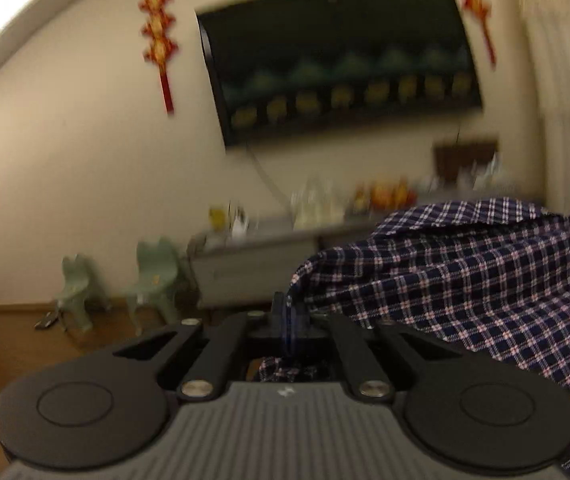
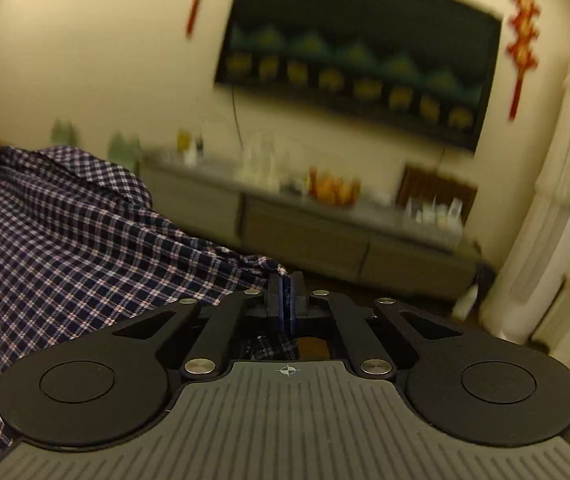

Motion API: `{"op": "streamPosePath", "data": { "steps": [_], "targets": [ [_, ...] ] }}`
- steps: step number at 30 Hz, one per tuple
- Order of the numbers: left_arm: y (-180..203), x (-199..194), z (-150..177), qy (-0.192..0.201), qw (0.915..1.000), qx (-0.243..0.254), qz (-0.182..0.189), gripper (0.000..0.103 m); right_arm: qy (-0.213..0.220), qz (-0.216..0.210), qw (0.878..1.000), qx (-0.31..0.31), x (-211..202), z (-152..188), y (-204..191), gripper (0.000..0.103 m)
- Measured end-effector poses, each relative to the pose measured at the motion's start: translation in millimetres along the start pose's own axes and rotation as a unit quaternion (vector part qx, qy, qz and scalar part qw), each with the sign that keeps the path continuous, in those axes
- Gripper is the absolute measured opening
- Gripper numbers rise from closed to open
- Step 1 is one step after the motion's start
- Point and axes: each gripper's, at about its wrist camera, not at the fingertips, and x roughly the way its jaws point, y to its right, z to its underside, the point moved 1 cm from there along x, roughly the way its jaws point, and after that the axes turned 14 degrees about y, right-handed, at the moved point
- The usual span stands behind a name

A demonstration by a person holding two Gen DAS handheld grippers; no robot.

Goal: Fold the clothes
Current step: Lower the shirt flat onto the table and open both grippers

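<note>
Item: checked shirt (image 1: 465, 280), navy with white and pink lines, slung in the air between my two tongs before a blurred room. My left gripper (image 1: 289, 312) is clamped tight on one edge of it; my right gripper (image 2: 287, 292) pinches the other. Background: dark wall picture (image 2: 357, 52), long sideboard (image 2: 305, 224), two green stools (image 1: 157, 280).

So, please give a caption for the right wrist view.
Right tool shut on the checked shirt, lifted before a wall-mounted TV.

Black tongs (image 1: 289, 312) with silver screws, blue pads, ribbed grey housing.
</note>
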Motion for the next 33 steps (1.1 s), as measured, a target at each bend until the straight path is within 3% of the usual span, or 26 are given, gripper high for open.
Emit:
{"op": "streamPosePath", "data": {
  "steps": [3, 4, 5, 7, 9, 11, 14, 16, 17, 19, 22, 27, 29, 30, 31, 33],
  "targets": [
    [25, 68, 70, -0.084, 0.9960, 0.030, 0.005, 0.004, -0.082, 0.013, 0.997, -0.006, 104, 72, -11, 0.002],
    [33, 84, 94, -0.110, 0.9929, 0.045, 0.001, 0.008, -0.103, 0.016, 0.995, -0.004, 128, 93, -13, 0.006],
    [34, 89, 110, -0.120, 0.9913, 0.052, -0.007, 0.009, -0.125, 0.018, 0.992, -0.001, 150, 113, -14, 0.012],
    [32, 91, 135, -0.130, 0.9892, 0.061, -0.025, 0.018, -0.148, 0.018, 0.989, 0.016, 170, 141, -6, 0.039],
    [19, 84, 144, -0.131, 0.9903, 0.040, -0.026, 0.022, -0.139, 0.017, 0.989, 0.052, 157, 151, 15, 0.051],
    [-3, 59, 144, -0.133, 0.9910, 0.008, -0.018, 0.028, -0.128, 0.017, 0.987, 0.091, 134, 161, 39, 0.052],
    [-40, 7, 132, -0.124, 0.9916, -0.033, 0.013, 0.028, -0.116, 0.017, 0.985, 0.129, 54, 171, 71, 0.063],
    [-55, -32, 126, -0.120, 0.9910, -0.042, 0.041, 0.031, -0.124, 0.005, 0.983, 0.132, 1, 182, 81, 0.085],
    [-59, -51, 125, -0.120, 0.9904, -0.040, 0.054, 0.032, -0.134, 0.003, 0.983, 0.123, -23, 190, 83, 0.087],
    [-67, -87, 129, -0.124, 0.9883, -0.038, 0.080, 0.033, -0.159, 0.004, 0.982, 0.101, -66, 209, 83, 0.087],
    [-73, -121, 146, -0.136, 0.9867, -0.027, 0.085, 0.035, -0.194, 0.016, 0.977, 0.093, -112, 241, 78, 0.087],
    [-92, -160, 159, -0.143, 0.9848, -0.060, 0.079, 0.035, -0.224, 0.023, 0.969, 0.102, -146, 255, 85, 0.087],
    [-98, -167, 160, -0.142, 0.9841, -0.073, 0.078, 0.034, -0.239, 0.022, 0.966, 0.092, -150, 262, 83, 0.081],
    [-98, -169, 162, -0.142, 0.9836, -0.078, 0.078, 0.034, -0.245, 0.021, 0.965, 0.090, -151, 265, 83, 0.069],
    [-98, -169, 163, -0.143, 0.9831, -0.083, 0.078, 0.034, -0.251, 0.019, 0.964, 0.087, -151, 269, 82, 0.051],
    [-98, -171, 167, -0.143, 0.9820, -0.094, 0.080, 0.034, -0.261, 0.015, 0.962, 0.082, -153, 275, 82, 0.042]
  ]
}}
